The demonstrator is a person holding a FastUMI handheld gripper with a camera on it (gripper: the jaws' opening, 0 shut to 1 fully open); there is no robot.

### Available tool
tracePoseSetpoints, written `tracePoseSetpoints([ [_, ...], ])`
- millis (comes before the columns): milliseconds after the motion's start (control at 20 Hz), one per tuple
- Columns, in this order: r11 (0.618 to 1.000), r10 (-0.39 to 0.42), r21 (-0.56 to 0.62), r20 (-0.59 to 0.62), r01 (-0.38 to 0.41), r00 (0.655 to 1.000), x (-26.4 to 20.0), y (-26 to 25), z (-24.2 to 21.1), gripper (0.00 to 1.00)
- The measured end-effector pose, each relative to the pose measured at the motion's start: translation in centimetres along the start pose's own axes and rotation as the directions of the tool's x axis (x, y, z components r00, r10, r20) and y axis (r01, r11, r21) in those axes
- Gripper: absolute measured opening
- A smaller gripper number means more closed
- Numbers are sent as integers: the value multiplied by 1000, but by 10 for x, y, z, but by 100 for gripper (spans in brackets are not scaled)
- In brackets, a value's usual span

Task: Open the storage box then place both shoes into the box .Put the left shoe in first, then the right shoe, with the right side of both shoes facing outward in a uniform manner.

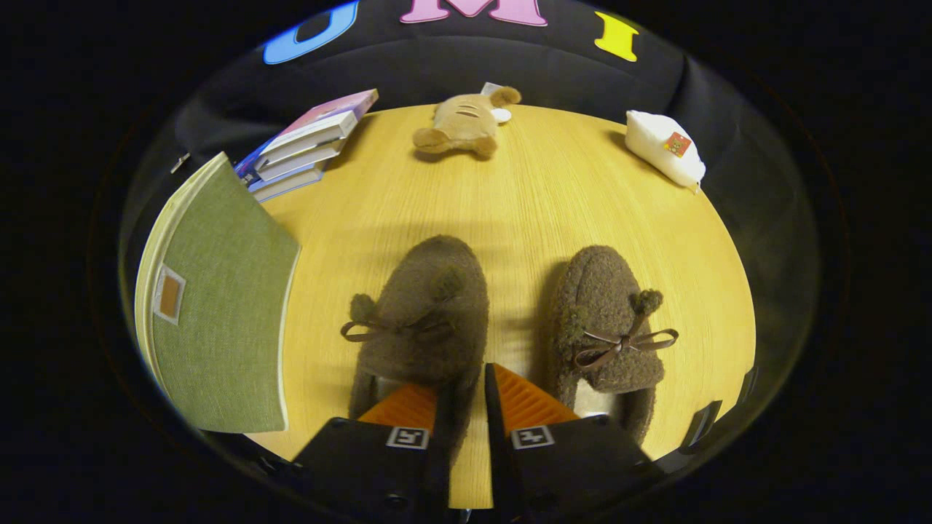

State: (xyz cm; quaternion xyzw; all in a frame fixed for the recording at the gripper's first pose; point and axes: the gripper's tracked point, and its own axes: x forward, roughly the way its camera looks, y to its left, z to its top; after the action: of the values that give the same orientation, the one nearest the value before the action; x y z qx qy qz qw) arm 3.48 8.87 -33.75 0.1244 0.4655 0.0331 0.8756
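From where I steer this, the green storage box point(218, 306) sits at the left of the wooden table point(539, 196), its lid down as far as I can judge, a small tab on the face toward me. Behind it, at the far left, a stack of books point(306, 145) leans close to its far corner. Near me, two fuzzy brown shoes stand side by side, toes pointing away: the left shoe point(426, 313) just ahead of the fingers and the right shoe point(608, 320) beside it, a strip of bare wood between them. At the far edge lie a plush toy point(462, 127) in the middle and a white pouch point(666, 145) to the right.

The gripper point(470, 400) is narrowly parted, and the heel wall of the left shoe seems to run into the slim gap, though I cannot tell whether both fingers press it.

The box looks unopened, so I judge opening comes first. I would swing left, catch the lid edge squarely, and lift in a slow arc, keeping clear of the books.

Open room lies in the middle of the table; the near and right edges are close to the shoes.
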Motion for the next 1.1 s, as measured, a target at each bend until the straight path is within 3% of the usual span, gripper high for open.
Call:
tracePoseSetpoints([
  [100, 998, 19, 51, -3, -19, 1000, 0, 3, 1, 7],
  [150, 998, 26, 63, -7, -26, 1000, -2, 4, 1, 6],
  [700, 992, 108, 57, 50, -111, 993, -56, 14, 20, 6],
  [1100, 976, 210, 11, 172, -216, 962, -129, 62, 75, 5],
])
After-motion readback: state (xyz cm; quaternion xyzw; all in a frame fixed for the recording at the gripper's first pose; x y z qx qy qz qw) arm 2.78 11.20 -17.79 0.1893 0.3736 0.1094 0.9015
